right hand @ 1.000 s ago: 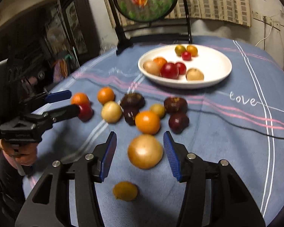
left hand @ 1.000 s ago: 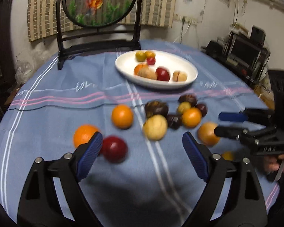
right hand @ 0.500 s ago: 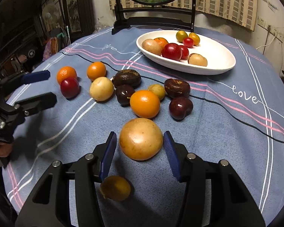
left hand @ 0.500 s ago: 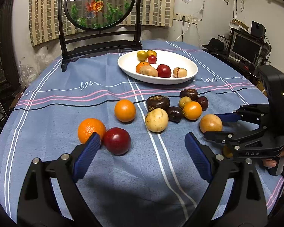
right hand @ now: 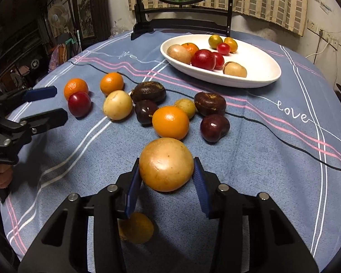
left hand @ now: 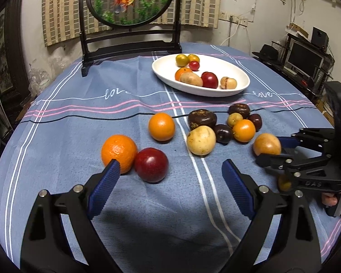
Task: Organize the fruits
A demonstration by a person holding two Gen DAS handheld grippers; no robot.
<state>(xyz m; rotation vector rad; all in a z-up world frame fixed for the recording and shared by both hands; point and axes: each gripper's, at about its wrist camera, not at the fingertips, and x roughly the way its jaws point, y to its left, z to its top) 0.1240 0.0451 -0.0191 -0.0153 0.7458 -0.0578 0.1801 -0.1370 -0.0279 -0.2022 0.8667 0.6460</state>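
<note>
Right gripper (right hand: pixel 167 177) closing, seemingly touching the tan round fruit (right hand: pixel 166 165) between its jaws, left gripper (left hand: pixel 170 175) open, empty

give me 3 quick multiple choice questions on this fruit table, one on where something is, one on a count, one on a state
1. Where is the red apple?
A. on the dish
B. touching the big orange
C. between the right gripper's pads

2. How many fruits show on the white dish?
A. three
B. five
C. eight

3. How is the left gripper?
A. open, empty
B. shut on an orange
C. shut, empty

Key: 1 B, they sit side by side on the cloth. 2 C, the right wrist view shows eight. 3 A, its pads stand wide apart.
</note>
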